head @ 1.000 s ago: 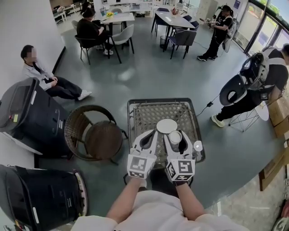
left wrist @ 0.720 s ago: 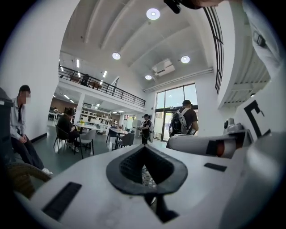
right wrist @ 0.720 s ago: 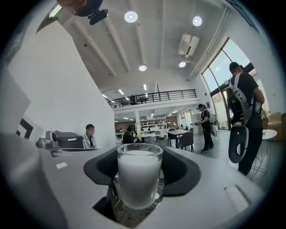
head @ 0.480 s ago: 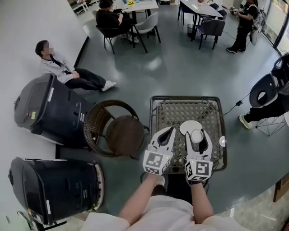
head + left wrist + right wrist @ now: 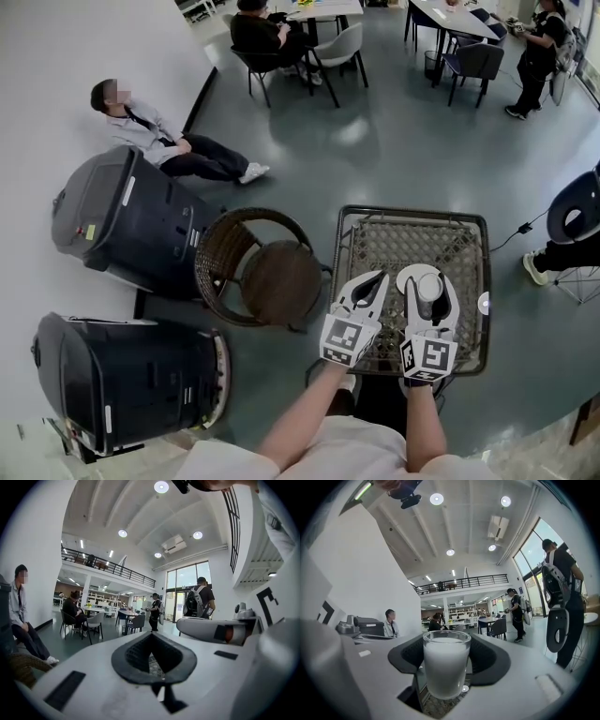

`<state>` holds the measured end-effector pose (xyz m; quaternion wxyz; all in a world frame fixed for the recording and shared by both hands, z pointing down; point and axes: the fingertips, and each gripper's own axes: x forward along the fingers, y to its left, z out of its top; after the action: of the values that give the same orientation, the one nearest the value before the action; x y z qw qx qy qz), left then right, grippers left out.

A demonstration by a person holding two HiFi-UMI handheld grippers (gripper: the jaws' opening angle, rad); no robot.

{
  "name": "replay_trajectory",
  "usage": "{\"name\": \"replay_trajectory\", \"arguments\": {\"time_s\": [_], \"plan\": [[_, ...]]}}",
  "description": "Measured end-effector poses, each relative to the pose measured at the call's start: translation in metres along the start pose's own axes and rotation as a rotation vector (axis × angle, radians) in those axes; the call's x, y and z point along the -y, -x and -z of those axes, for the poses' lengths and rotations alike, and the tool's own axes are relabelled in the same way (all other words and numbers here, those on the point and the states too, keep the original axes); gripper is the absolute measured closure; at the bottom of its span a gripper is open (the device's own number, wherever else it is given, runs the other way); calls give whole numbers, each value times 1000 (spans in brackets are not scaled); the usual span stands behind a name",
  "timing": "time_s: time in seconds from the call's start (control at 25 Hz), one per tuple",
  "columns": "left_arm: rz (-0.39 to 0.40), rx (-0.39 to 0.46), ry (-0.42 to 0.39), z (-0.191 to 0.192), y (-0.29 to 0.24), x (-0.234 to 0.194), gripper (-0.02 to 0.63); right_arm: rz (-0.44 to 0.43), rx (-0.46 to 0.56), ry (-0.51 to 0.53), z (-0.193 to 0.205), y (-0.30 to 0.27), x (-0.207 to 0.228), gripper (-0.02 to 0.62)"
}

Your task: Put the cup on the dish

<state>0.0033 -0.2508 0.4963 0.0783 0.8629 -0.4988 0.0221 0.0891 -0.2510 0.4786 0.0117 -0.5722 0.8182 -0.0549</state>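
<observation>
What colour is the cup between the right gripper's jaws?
The cup is clear at the rim, milky white below; best in the right gripper view.

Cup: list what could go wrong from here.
1. The cup, clamped in the right gripper, looks full of something white; tilting it on the way down could spill it.
2. In the head view the cup covers much of the small dish, so it may land on the rim and tip.
3. The shut left gripper hangs close beside the dish and could nudge it.
</observation>
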Motion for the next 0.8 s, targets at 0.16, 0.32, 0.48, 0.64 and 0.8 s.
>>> {"name": "replay_trajectory", "arguments": {"time_s": [0.16,0.32,0.48,0.64,0.8], "plan": [[-37,0,-11,-1,0,-6,603,-18,3,6,0,-7,-3,327],[-55,14,-12,-8,-3,-12,603,-35,16,7,-4,-15,-6,328],[-58,10,-20,-6,-8,-13,603,-41,14,-8,-1,-20,-1,328],[-50,-16,-21,5,-11,-9,603,-12,-3,-7,12,-19,12,328],[-49,-38,-10,19,-12,-12,603,2,-16,-17,25,-20,18,328]]}}
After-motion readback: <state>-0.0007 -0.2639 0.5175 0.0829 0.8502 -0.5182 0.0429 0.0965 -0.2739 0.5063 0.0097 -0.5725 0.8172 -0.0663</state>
